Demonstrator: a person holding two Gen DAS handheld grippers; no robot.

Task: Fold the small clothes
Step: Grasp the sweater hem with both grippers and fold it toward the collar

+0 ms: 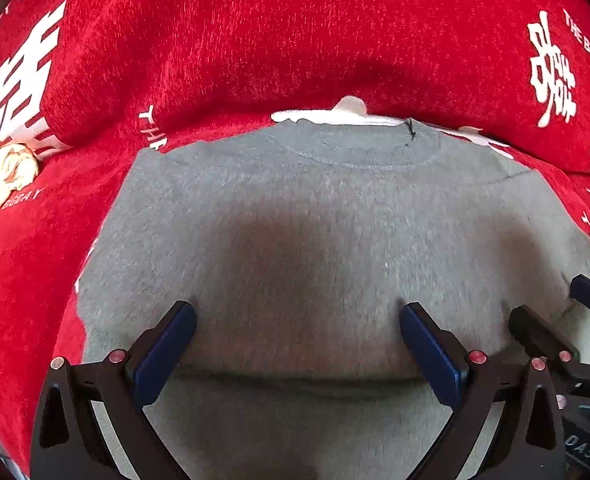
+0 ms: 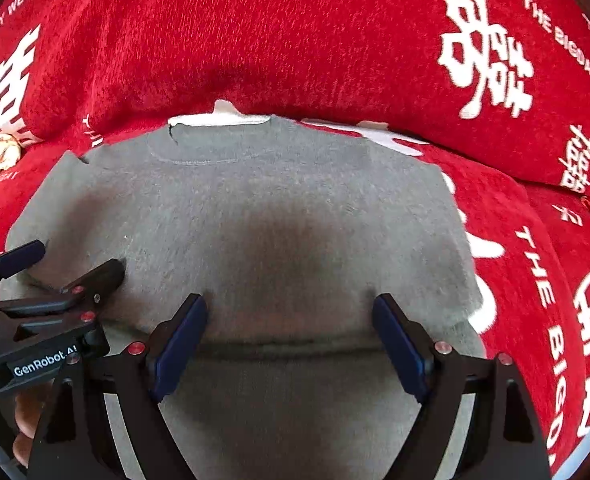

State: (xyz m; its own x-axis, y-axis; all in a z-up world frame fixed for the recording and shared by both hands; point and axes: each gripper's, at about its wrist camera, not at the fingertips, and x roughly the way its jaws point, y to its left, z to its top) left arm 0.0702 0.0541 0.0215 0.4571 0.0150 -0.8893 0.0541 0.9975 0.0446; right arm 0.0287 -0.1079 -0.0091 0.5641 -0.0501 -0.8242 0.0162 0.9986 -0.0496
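A grey knit sweater (image 1: 335,208) (image 2: 255,208) lies flat on a red blanket, its neckline (image 1: 359,156) at the far end. A crosswise crease (image 1: 295,376) runs near the hem. In the left wrist view my left gripper (image 1: 298,312) stands open over the sweater's lower part, with only cloth below its blue pads. My right gripper (image 2: 291,304) is open in the same way beside it, over the same lower part. Each gripper shows at the edge of the other's view: the right gripper (image 1: 551,300) and the left gripper (image 2: 81,258).
The red blanket (image 1: 255,32) (image 2: 535,240) bears white characters and lettering, and rises in a thick ridge behind the neckline. A cream bundle of cloth (image 1: 11,176) lies at the far left. Fingers of a hand (image 2: 27,420) hold the left gripper.
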